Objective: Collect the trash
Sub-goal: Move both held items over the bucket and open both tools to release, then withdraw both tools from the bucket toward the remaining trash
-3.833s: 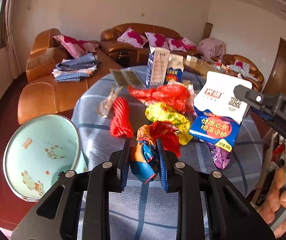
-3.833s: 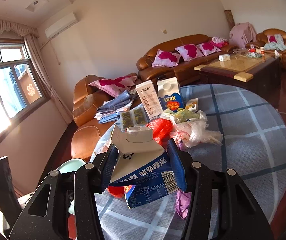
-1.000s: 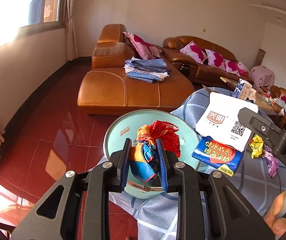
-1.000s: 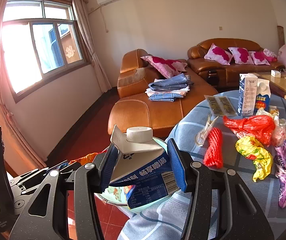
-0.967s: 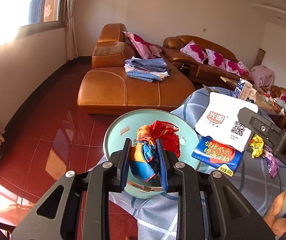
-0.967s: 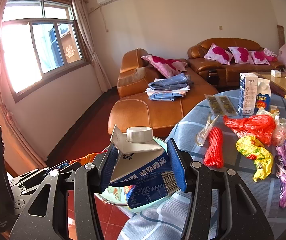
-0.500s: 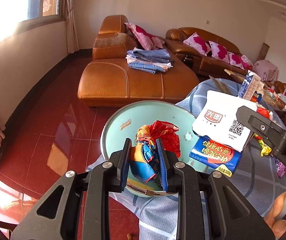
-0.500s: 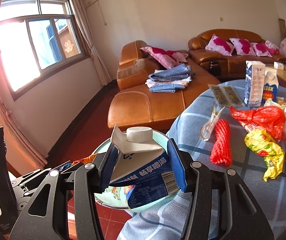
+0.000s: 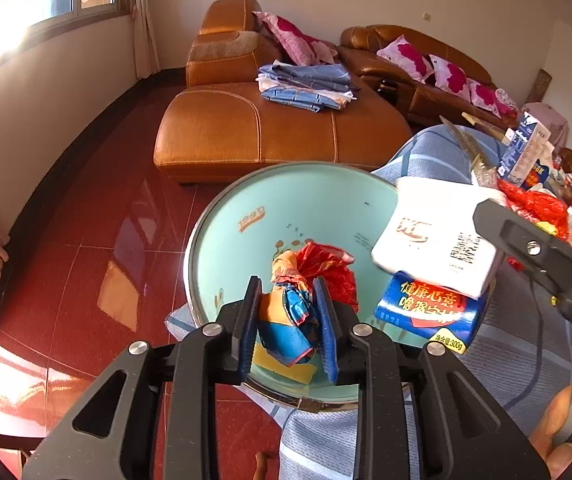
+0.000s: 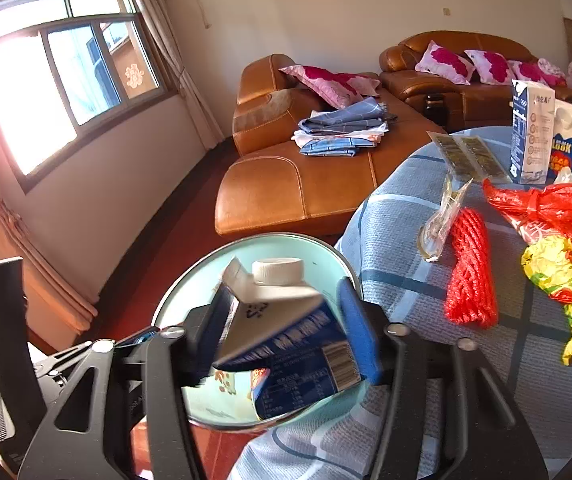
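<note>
A pale teal bin [image 9: 286, 208] stands on the floor at the table's edge. Over it, my left gripper [image 9: 288, 320] pinches a crumpled red, orange and blue wrapper [image 9: 322, 264]. Its jaws are just starting to open, and the pads still touch the wrapper. In the right wrist view the same bin [image 10: 205, 280] lies below my right gripper [image 10: 281, 312], whose jaws are opening. A blue and white milk carton [image 10: 286, 332] with a white cap sits blurred and tilted between them, clear of the right pad. The left wrist view shows that carton [image 9: 434, 248] hanging over the bin's right rim.
The round table with a blue checked cloth [image 10: 406, 248] carries a red net roll [image 10: 470, 272], a yellow wrapper [image 10: 562, 276], a red bag [image 10: 554, 204] and two upright cartons [image 10: 532, 132]. A brown leather sofa [image 9: 277, 136] with folded cloths stands behind the bin, on red tiles.
Both grippers have sunk closer over the bin, which now fills more of each view. The right jaws have spread and the carton has tipped loose between them. The left jaws have widened slightly.
</note>
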The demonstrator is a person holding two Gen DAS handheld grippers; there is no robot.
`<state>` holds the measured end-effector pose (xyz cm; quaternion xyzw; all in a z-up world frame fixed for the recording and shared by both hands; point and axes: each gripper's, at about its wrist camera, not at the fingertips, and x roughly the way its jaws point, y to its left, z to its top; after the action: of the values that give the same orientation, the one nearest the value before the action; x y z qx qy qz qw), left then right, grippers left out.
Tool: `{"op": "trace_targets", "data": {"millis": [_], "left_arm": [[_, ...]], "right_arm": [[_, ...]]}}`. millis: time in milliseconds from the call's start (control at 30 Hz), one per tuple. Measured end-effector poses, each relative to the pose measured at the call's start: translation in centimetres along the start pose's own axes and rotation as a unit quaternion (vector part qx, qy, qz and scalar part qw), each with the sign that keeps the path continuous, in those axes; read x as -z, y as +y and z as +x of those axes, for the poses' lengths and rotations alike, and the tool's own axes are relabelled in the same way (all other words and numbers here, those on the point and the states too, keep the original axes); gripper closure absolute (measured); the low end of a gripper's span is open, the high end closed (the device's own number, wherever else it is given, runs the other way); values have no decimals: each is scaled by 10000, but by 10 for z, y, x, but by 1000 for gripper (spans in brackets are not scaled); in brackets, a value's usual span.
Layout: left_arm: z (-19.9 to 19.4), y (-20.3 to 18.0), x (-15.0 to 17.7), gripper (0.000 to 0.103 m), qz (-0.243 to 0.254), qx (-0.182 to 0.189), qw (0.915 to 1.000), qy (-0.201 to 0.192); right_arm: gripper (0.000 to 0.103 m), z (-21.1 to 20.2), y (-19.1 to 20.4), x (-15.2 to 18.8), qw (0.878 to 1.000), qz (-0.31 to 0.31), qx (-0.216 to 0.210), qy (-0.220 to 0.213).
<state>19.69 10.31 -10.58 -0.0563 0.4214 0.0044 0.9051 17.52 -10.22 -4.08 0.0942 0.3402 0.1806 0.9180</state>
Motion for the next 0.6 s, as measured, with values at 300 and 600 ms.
{"op": "trace_targets", "data": {"millis": [300,600], "left_arm": [[9,-3,1,41,83,-306,9995,-20],[-8,-9,4,22,148,-628,9977,-207]], "right_arm": [[32,-10,-17,-2,9995,170,141,-204],[18,-34,-37,4,9963,213,734,-393]]}}
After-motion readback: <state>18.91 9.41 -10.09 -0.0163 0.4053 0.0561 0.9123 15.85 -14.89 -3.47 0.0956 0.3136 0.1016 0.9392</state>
